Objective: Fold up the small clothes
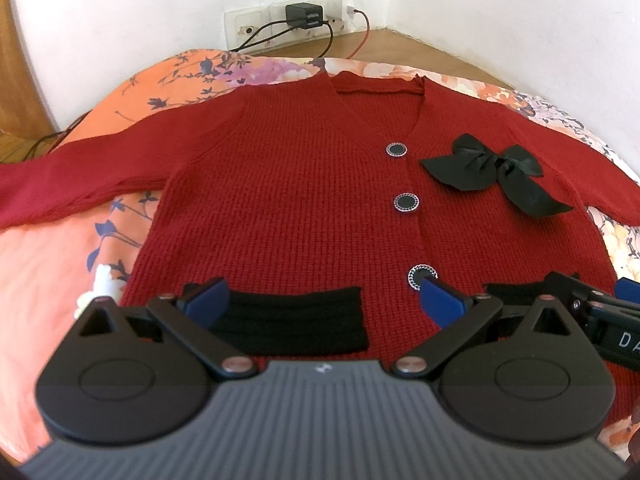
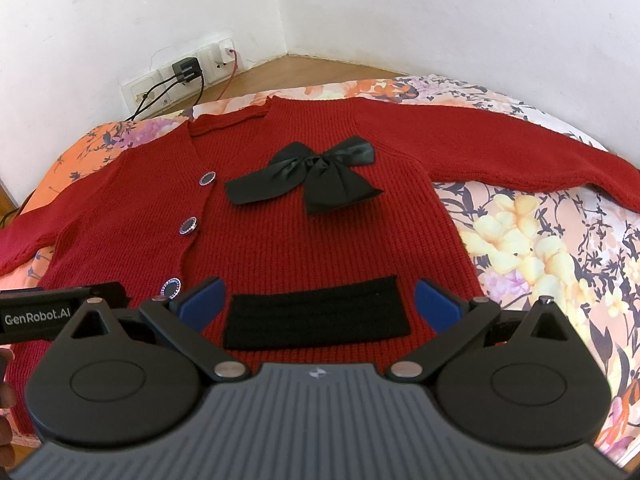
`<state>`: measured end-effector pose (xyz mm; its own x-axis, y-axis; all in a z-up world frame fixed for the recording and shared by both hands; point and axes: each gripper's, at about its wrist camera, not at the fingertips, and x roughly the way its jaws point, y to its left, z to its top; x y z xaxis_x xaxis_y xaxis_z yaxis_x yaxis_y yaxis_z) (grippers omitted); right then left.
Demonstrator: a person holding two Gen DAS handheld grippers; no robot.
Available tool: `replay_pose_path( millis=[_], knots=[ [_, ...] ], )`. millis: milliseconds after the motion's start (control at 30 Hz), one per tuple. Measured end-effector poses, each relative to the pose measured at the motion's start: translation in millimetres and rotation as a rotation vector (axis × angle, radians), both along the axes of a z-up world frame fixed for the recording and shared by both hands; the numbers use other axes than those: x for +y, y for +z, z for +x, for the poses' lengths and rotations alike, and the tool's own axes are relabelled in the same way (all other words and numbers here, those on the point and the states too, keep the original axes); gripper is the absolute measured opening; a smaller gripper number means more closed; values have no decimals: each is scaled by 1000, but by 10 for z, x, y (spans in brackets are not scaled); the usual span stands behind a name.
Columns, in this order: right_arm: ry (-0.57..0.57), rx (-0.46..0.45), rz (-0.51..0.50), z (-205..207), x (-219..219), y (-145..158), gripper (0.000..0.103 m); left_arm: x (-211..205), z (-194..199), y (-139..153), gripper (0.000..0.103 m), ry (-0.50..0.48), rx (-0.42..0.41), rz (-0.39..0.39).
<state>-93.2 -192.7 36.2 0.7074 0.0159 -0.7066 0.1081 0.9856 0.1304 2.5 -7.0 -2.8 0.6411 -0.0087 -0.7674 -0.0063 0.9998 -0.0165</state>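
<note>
A small red knit cardigan lies flat and face up on a floral sheet, sleeves spread to both sides. It has a black bow, three round buttons and two black pocket bands. My left gripper is open and empty, hovering over the left pocket band near the hem. My right gripper is open and empty over the right pocket band; the cardigan and bow fill that view. Each gripper shows at the edge of the other's view.
The floral sheet covers the bed under the cardigan. Behind it a wooden ledge meets white walls, with a socket strip, a black charger and cables. The left sleeve reaches the sheet's left edge.
</note>
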Motion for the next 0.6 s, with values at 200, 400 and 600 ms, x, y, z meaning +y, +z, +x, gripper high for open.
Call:
replay_pose_path(
  millis=[200,400,600],
  knots=[
    [2,2,1,8,2,1,103,1,29,-11,103,2,9,-2],
    [1,6,9,35,-8,-19,103,-22,63,-30,103,-2,17,-4],
    [2,-2,34,39,-62,-22,103,-65,96,-36,103,-9,15,2]
  ],
)
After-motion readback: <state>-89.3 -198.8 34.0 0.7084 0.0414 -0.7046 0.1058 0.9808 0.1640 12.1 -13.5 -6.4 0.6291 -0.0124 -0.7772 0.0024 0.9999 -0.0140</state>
